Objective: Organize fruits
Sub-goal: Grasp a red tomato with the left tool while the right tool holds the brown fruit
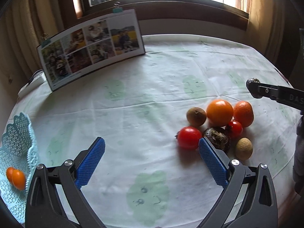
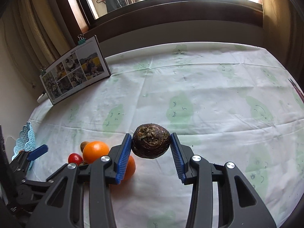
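The right gripper (image 2: 151,148) clamps a dark brown fruit (image 2: 151,141), "DAS" readable on its arm, while the left gripper (image 1: 152,152) gapes empty near 2 tomatoes (image 1: 189,137).

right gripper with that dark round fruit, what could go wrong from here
1. The right gripper pinches the dark fruit only near its tips, lifted off the tablecloth; it may slip out and roll.
2. The open left gripper sits close to the red tomato and the fruit pile; a nudge could scatter them, far from the blue basket.
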{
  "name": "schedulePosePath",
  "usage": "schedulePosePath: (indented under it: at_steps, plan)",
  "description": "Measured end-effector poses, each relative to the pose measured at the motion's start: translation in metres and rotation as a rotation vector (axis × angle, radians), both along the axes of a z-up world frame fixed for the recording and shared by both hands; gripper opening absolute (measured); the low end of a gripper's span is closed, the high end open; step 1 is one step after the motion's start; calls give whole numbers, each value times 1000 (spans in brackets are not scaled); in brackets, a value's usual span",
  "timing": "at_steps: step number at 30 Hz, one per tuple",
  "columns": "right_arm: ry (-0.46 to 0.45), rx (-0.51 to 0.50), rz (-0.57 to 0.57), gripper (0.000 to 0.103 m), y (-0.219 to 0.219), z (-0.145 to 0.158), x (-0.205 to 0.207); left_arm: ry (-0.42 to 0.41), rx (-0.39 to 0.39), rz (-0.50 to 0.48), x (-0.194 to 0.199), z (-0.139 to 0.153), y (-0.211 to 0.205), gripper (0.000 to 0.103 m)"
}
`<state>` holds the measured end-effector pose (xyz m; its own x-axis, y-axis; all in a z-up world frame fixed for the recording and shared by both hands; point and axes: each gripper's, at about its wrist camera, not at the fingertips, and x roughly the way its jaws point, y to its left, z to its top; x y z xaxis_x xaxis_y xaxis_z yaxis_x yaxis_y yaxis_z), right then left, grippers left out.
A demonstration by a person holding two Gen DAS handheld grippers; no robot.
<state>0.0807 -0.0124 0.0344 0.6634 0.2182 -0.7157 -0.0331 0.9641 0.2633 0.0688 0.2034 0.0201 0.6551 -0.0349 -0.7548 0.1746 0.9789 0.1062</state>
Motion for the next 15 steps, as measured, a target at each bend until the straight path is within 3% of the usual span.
schedulePosePath:
  at_steps: [8, 15]
  plan:
    - [-9, 29, 4, 42, -4, -1, -7, 39, -53, -17, 8, -6, 1, 96]
    - [-8, 40, 9, 42, -2, -3, -7, 34, -28, 5, 10, -6, 4, 96]
